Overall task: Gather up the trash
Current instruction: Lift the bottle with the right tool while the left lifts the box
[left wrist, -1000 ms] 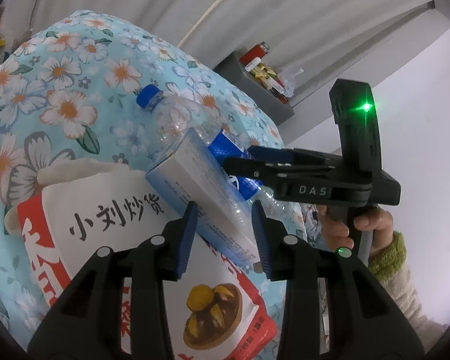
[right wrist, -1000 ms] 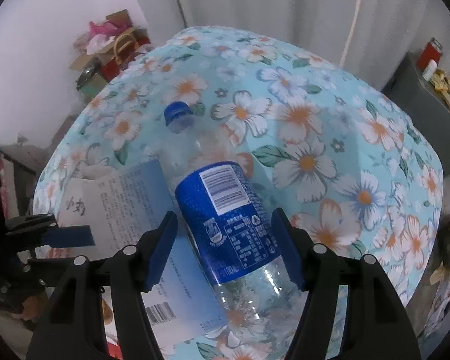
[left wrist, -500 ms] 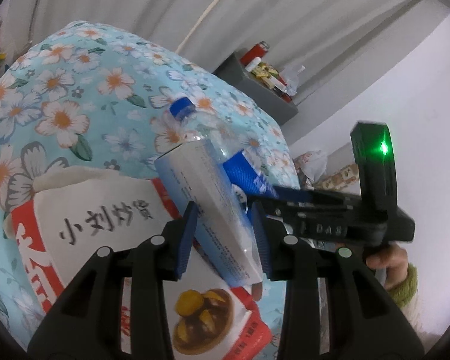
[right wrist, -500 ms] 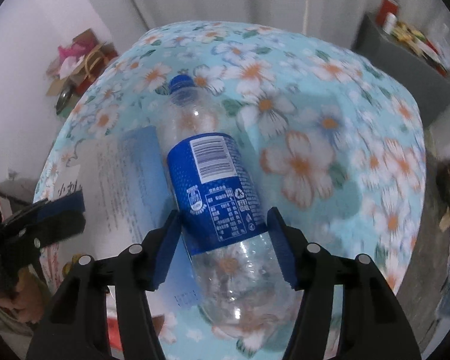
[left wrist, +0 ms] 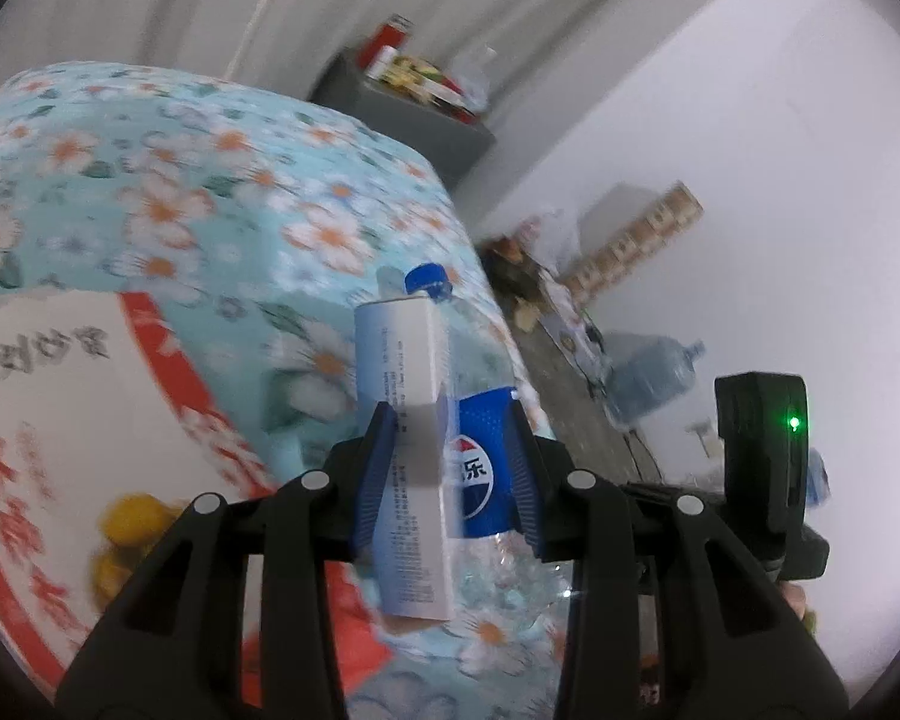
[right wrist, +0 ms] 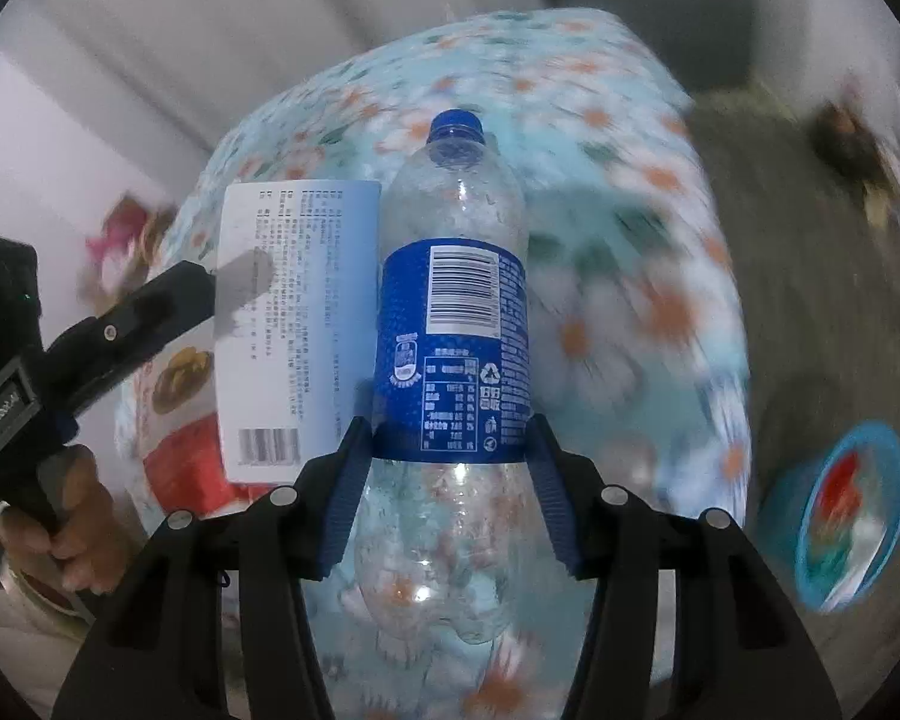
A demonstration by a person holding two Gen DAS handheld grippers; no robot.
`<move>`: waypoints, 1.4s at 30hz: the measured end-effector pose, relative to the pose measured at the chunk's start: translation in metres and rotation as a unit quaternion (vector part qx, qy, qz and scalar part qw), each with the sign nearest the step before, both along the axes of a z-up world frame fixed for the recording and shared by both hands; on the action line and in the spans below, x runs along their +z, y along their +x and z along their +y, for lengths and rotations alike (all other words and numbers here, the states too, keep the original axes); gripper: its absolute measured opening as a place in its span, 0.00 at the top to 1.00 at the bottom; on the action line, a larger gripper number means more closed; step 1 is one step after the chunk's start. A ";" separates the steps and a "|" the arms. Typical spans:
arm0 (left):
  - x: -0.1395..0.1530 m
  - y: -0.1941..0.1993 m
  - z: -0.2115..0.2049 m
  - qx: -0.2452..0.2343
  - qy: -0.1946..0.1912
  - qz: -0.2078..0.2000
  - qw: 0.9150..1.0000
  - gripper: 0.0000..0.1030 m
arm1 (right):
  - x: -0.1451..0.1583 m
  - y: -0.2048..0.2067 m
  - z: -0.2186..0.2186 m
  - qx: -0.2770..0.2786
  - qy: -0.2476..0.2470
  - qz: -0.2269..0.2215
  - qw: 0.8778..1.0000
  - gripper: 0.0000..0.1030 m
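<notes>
Carrying two pieces of trash off the table

Left gripper (left wrist: 450, 474) jaws grip a pale blue box (left wrist: 405, 420); right gripper (right wrist: 450, 486) jaws squeeze an empty bottle (right wrist: 450, 324) at its label. Both hang above the floral table (right wrist: 660, 228). Keep both grips firm and head for the blue bin (right wrist: 849, 516) beyond the table's edge

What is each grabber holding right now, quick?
Left gripper: shut on the pale blue carton.
Right gripper: shut on the empty plastic bottle, at its blue label.
</notes>
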State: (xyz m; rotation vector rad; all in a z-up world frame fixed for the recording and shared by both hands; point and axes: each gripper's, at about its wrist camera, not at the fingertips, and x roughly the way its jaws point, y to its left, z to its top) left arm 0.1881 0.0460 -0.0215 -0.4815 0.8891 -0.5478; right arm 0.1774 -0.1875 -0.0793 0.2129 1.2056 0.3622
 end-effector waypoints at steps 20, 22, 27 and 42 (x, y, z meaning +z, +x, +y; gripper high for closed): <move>0.003 -0.014 -0.083 -0.128 0.020 -0.014 0.992 0.62 | -0.031 -0.039 -0.080 -0.114 0.169 0.011 0.979 0.41; 0.000 -0.018 -0.089 -0.133 0.039 -0.015 0.990 0.57 | -0.032 -0.039 -0.080 -0.113 0.175 0.011 0.978 0.41; -0.002 -0.021 -0.090 -0.127 0.075 -0.023 0.989 0.45 | -0.031 -0.039 -0.078 -0.105 0.171 0.006 0.980 0.41; -0.022 0.025 -0.096 -0.076 0.121 0.014 0.990 0.35 | -0.032 -0.034 -0.062 -0.091 0.158 -0.002 0.983 0.41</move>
